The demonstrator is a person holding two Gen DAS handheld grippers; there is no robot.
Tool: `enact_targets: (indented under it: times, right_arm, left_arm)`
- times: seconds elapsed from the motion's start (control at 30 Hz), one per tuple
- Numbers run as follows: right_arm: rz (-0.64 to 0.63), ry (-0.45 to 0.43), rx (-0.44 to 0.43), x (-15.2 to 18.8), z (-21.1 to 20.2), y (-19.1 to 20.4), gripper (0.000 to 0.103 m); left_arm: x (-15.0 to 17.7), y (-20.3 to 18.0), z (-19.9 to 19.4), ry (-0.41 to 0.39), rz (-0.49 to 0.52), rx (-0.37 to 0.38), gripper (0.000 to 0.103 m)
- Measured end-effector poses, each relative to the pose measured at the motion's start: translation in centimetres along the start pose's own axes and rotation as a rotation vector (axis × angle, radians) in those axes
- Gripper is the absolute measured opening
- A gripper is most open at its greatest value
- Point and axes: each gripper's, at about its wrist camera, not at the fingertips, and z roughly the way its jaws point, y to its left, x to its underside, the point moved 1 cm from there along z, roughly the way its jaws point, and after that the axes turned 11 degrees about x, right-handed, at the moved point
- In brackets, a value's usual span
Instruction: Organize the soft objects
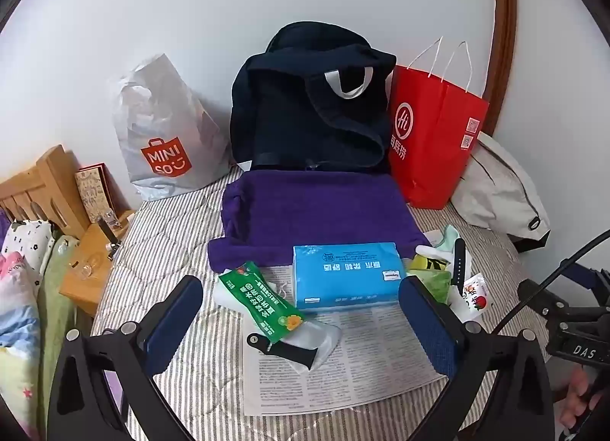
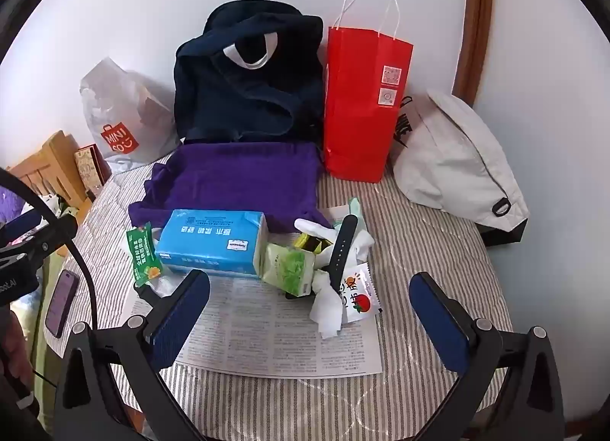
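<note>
1. Both grippers tilt downward over the striped bed: left gripper and right gripper each with jaws wide apart, nothing between them.
2. Count: one blue tissue pack, one purple towel, one green sachet, two black watch straps, three bags against the wall.
3. The tissue pack lies mid-frame on a printed sheet, long axis left-to-right, just below the towel.

Both wrist views downward (shared bed)
</note>
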Motion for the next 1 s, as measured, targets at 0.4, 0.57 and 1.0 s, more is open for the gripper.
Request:
enact_targets:
  times: [0.4, 0.57, 1.0]
  right_arm:
    - [0.018, -0.002, -0.01, -0.2, -0.1, -0.9, 0.103]
    - [0.026, 0.004, 0.005, 0.1, -0.1, -0.7, 0.103]
    - [0.023, -0.003, -0.001, 0.0, -0.6, -0.5, 0.103]
  left_arm:
    - [-0.4, 0.0, 0.0, -0.013, 0.004, -0.006, 0.103]
    - [-0.4, -0.1, -0.2, -0.011, 0.008, -0.007, 0.103]
    - [-0.2, 0.4, -1.0, -0.019, 0.003, -0.012, 0.103]
